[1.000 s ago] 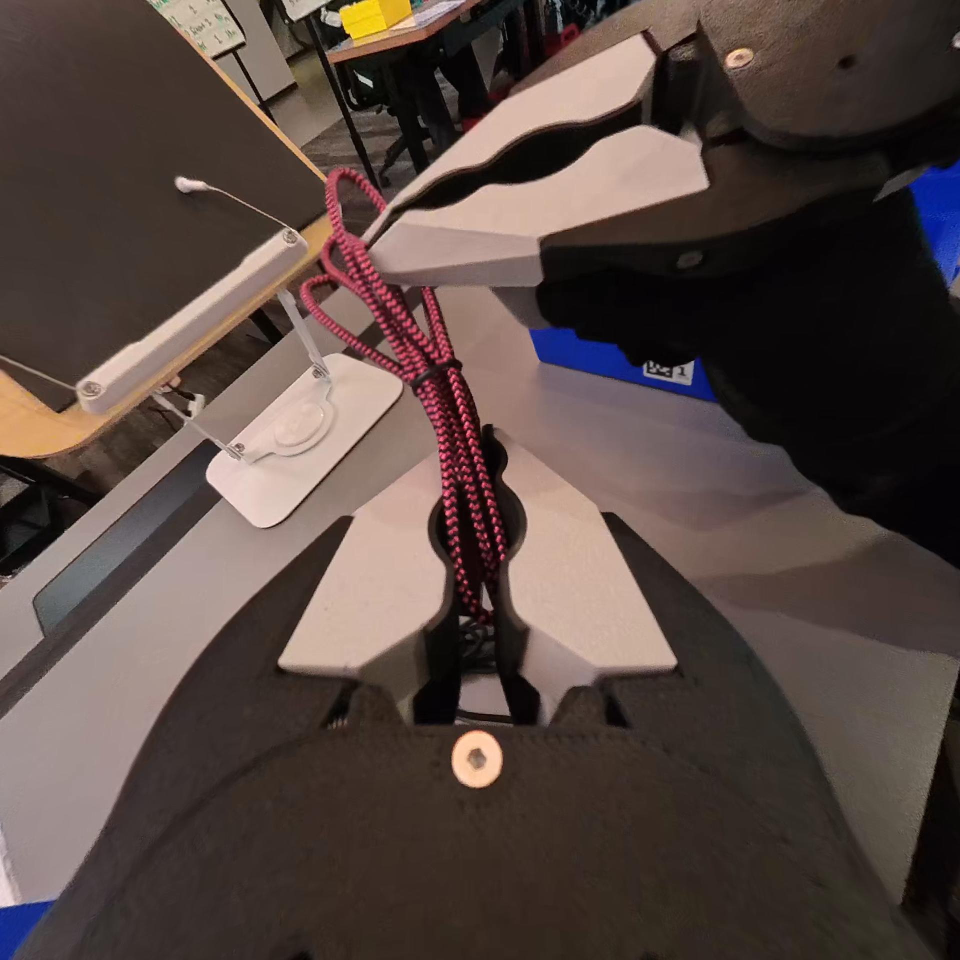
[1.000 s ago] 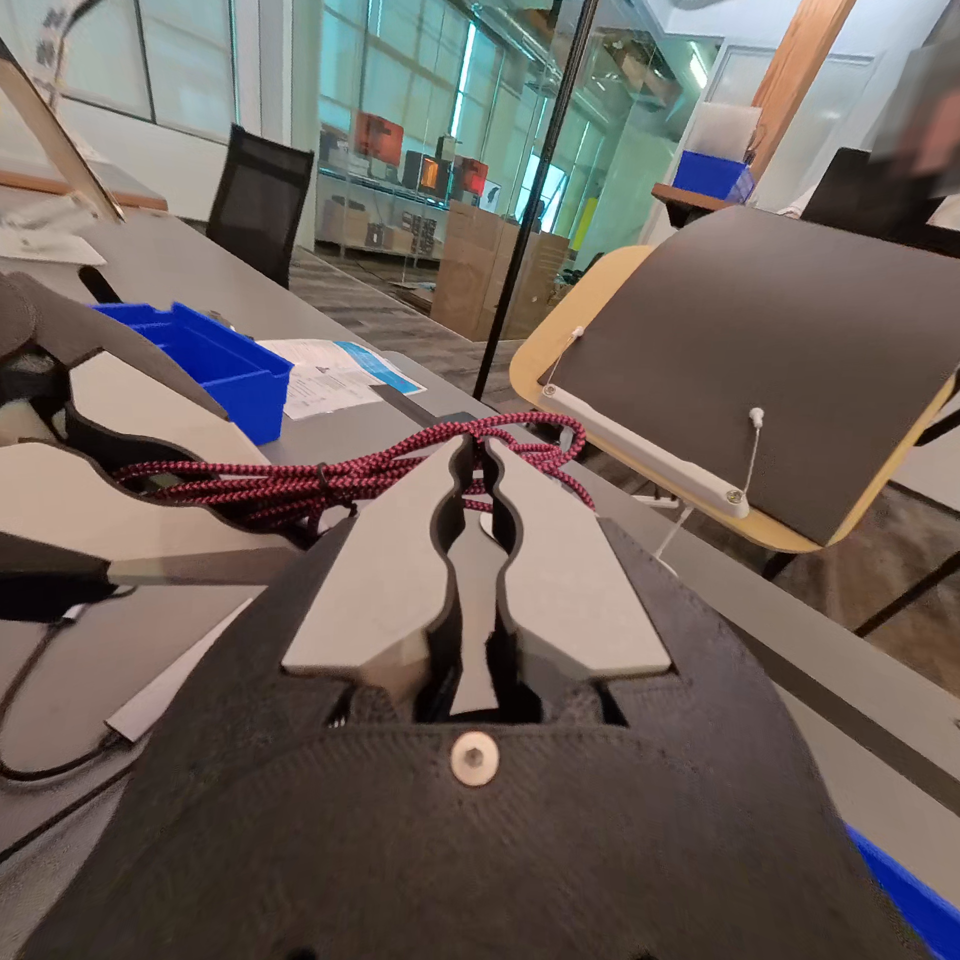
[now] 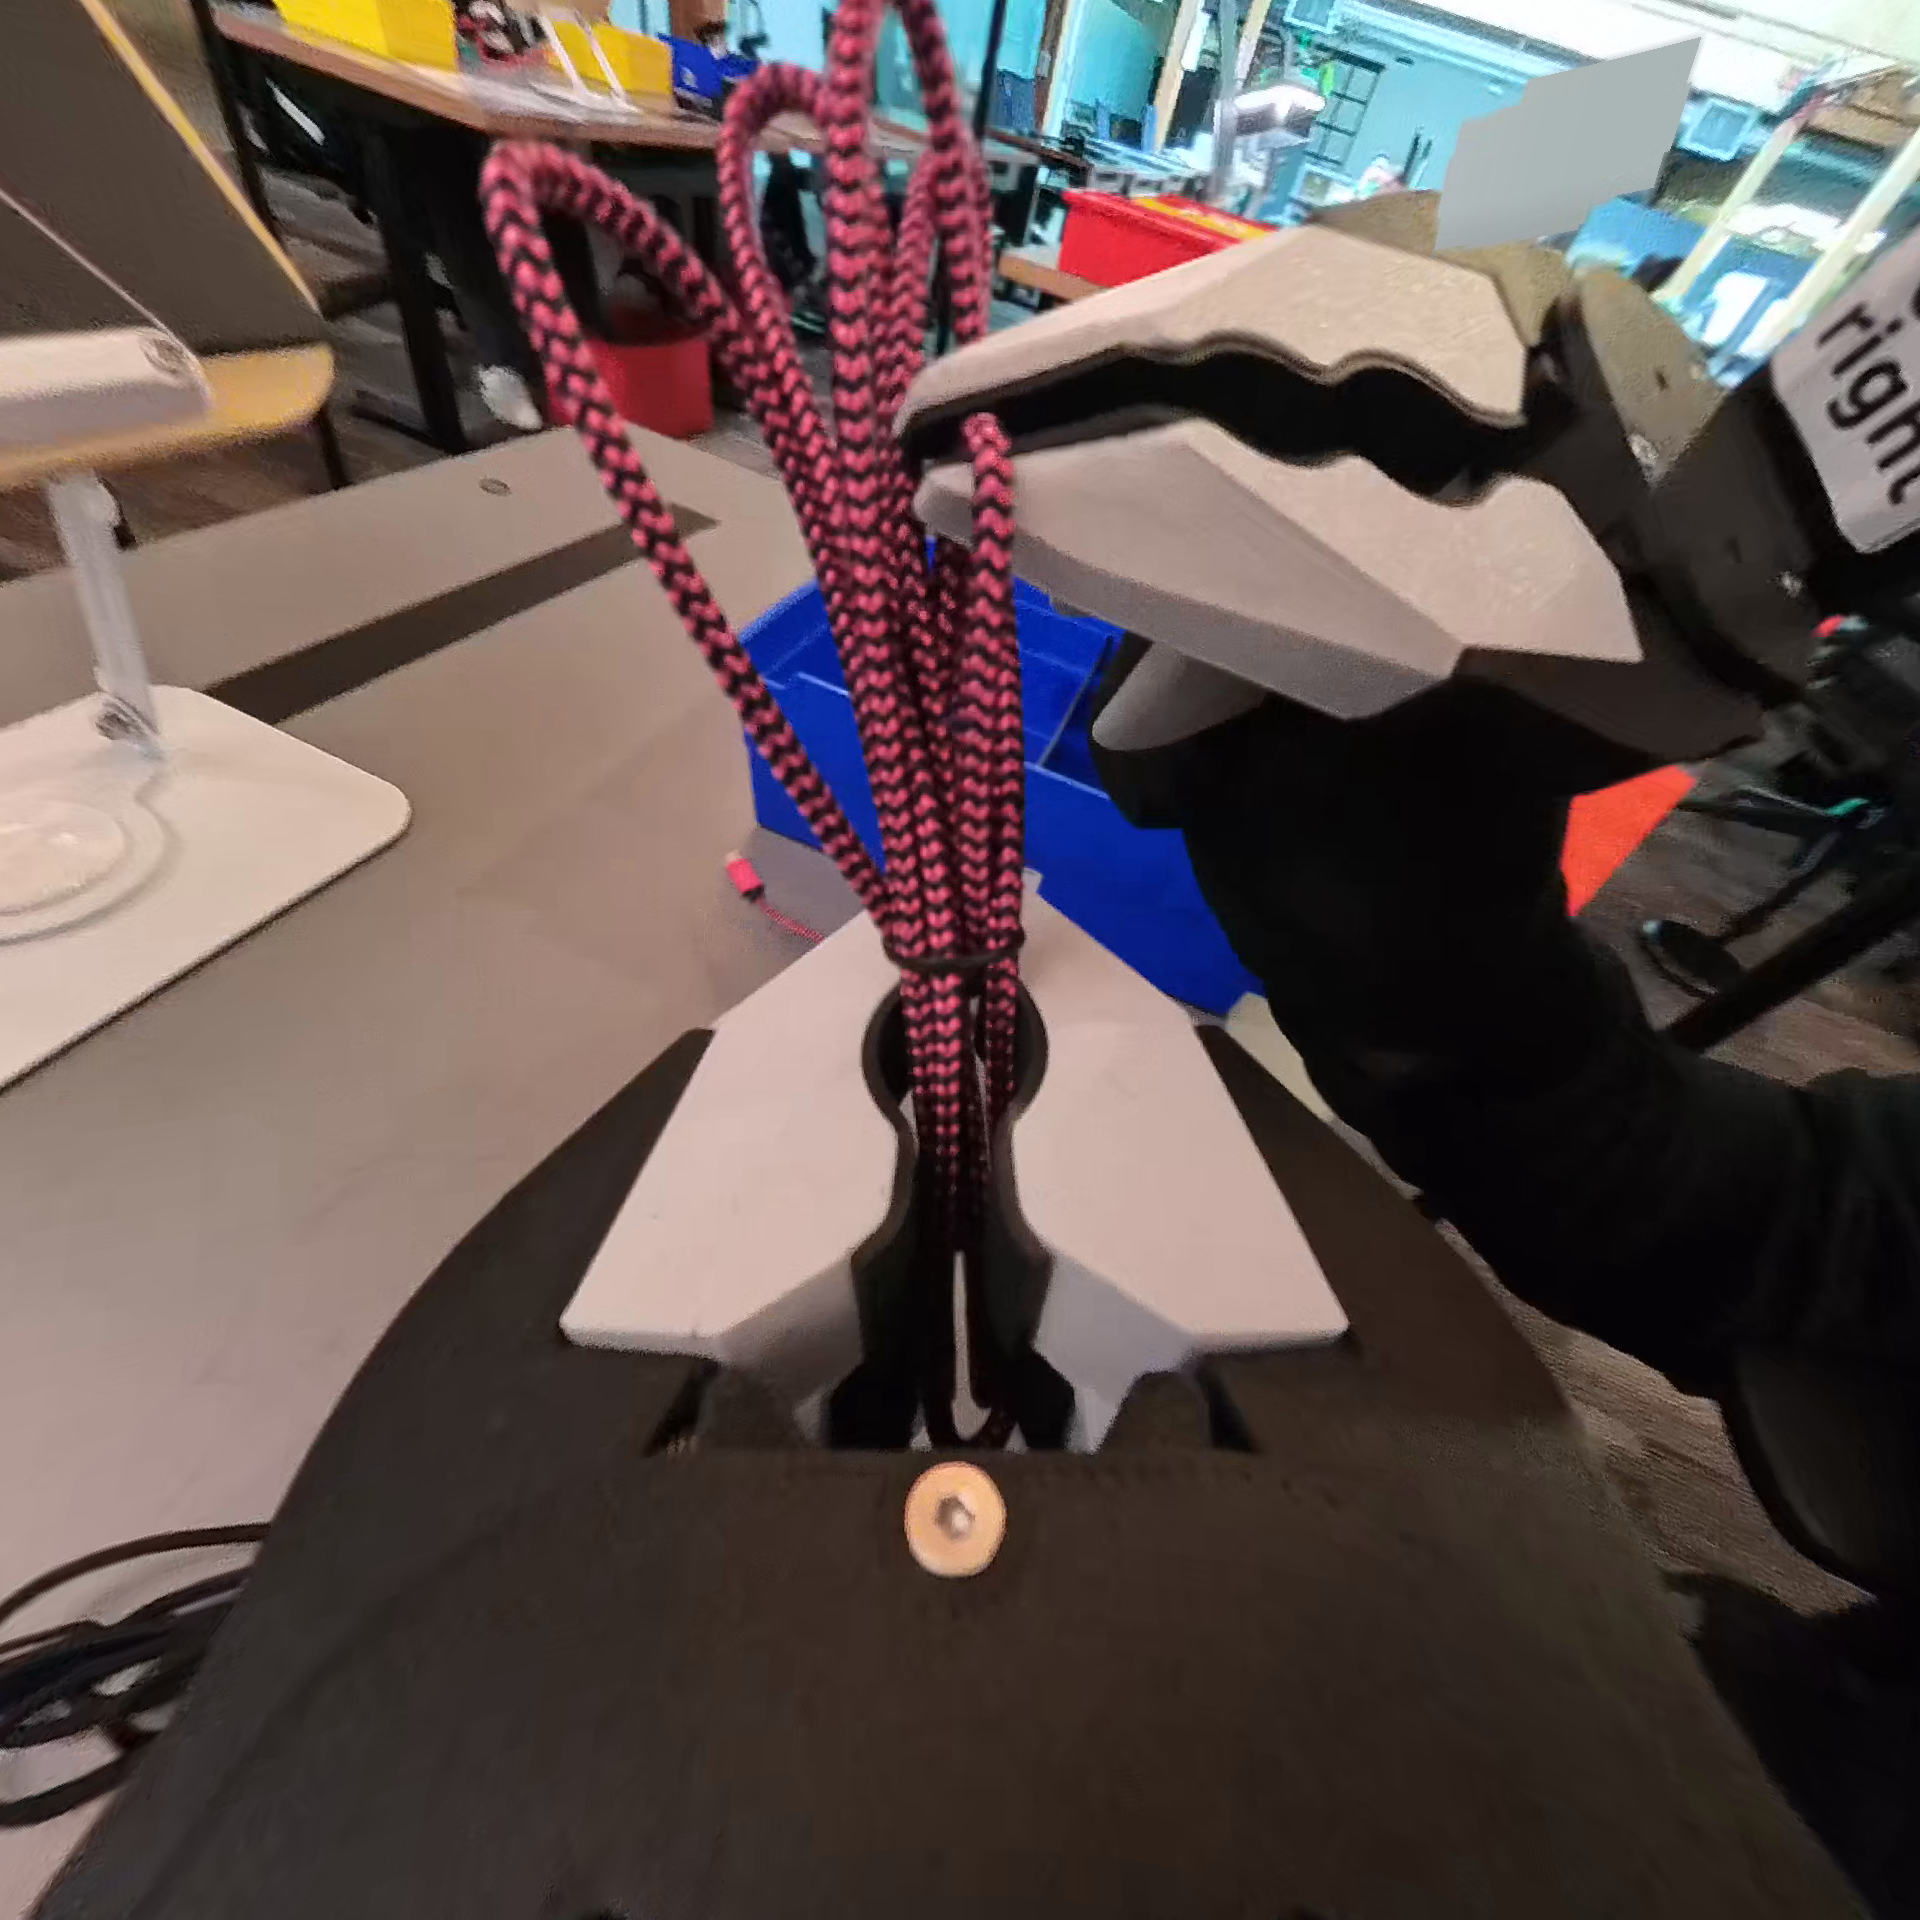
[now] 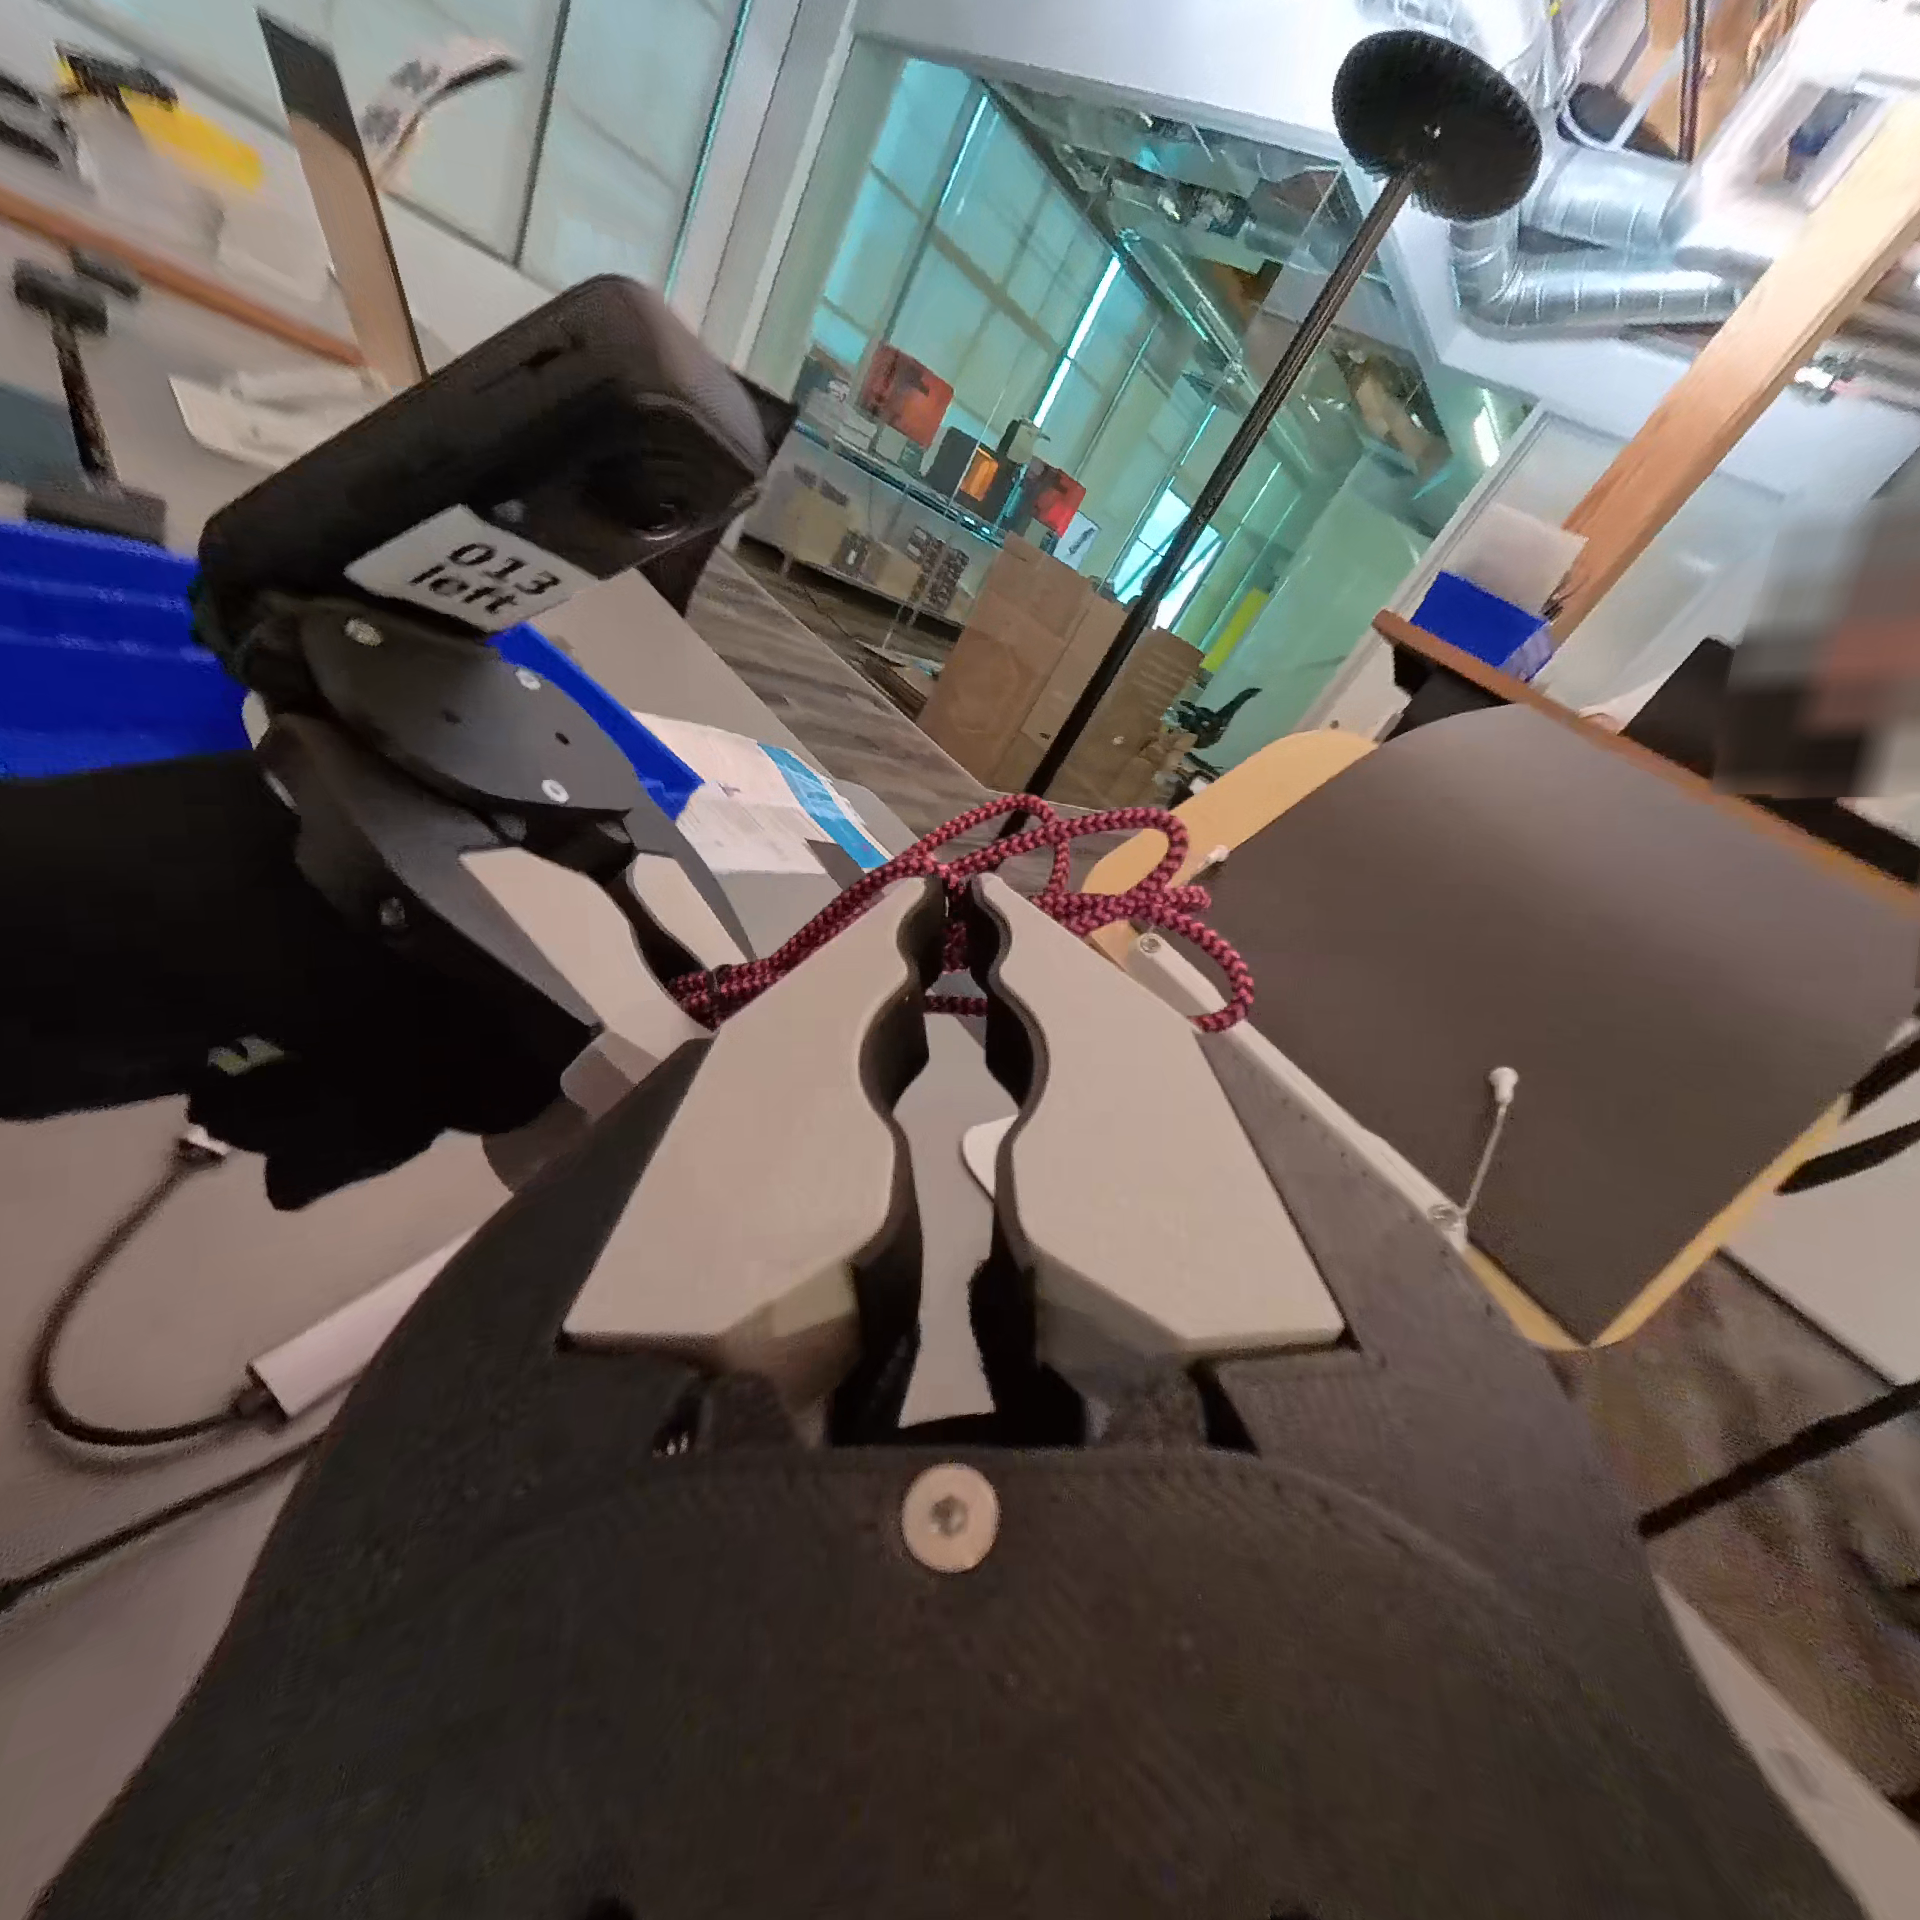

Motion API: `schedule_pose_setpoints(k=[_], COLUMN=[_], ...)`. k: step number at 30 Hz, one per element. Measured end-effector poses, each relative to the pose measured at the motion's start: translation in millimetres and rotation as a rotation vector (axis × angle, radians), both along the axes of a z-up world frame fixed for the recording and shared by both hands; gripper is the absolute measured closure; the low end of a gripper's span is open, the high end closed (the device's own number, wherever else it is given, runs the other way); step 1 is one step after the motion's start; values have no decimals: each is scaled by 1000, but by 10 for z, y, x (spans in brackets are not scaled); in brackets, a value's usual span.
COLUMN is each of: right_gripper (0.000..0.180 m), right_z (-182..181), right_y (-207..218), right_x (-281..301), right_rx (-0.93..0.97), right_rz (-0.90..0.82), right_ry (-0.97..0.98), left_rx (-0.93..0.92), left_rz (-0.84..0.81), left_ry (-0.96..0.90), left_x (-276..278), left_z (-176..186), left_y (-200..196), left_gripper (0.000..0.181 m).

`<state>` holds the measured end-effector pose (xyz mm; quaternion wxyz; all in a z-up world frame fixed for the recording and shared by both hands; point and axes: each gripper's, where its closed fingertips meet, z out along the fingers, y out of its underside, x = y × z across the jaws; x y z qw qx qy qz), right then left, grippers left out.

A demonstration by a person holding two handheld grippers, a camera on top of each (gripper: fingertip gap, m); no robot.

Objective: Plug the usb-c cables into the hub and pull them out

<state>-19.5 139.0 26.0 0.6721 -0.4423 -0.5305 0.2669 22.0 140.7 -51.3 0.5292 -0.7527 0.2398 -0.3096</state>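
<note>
A red-and-black braided cable (image 3: 914,727) is bundled with a thin black tie. My left gripper (image 3: 951,997) is shut on the bundle just below the tie, and the loops stand up out of it. My right gripper (image 3: 920,457) comes in from the right, and its tips are shut on one strand near the loops. In the right wrist view the right gripper (image 4: 951,888) pinches that strand. The cable loops (image 4: 1143,883) spread beyond it, and the left gripper (image 4: 696,997) is at the left. A red plug (image 3: 743,868) lies on the grey table (image 3: 468,935).
A blue bin (image 3: 1101,831) stands behind the cable. A white stand base (image 3: 156,831) is at the left, and its tilted dark board (image 4: 1507,987) is at the right. A slim white box with a black cord (image 4: 301,1361) lies on the table. A black-gloved hand (image 3: 1403,883) holds the right gripper. One gripper's finger ends stand about 8 centimeters off the other's.
Both grippers have risen and tilted upward, so the bundle now stands upright. The right gripper's tips, earlier beside the loops, are now closed on one strand.
</note>
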Motion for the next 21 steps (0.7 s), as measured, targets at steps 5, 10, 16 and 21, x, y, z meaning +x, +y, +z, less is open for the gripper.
schedule_pose_setpoints(k=[5, 10, 16, 21], right_gripper=[178, 179, 179, 175], right_z=[53, 100, 125, 82], right_y=[94, 243, 199, 232], right_x=[35, 141, 116, 97], right_rx=[-102, 43, 87, 59], right_rz=[-6, -179, -132, -145], right_ry=[42, -13, -37, -69], left_rx=[55, 61, 63, 58], left_rz=[40, 55, 61, 69], left_ry=[31, 77, 131, 115], left_x=[15, 53, -2, 7], left_z=[110, 3, 9, -40], left_y=[7, -21, -32, -21], left_gripper=[180, 181, 181, 181])
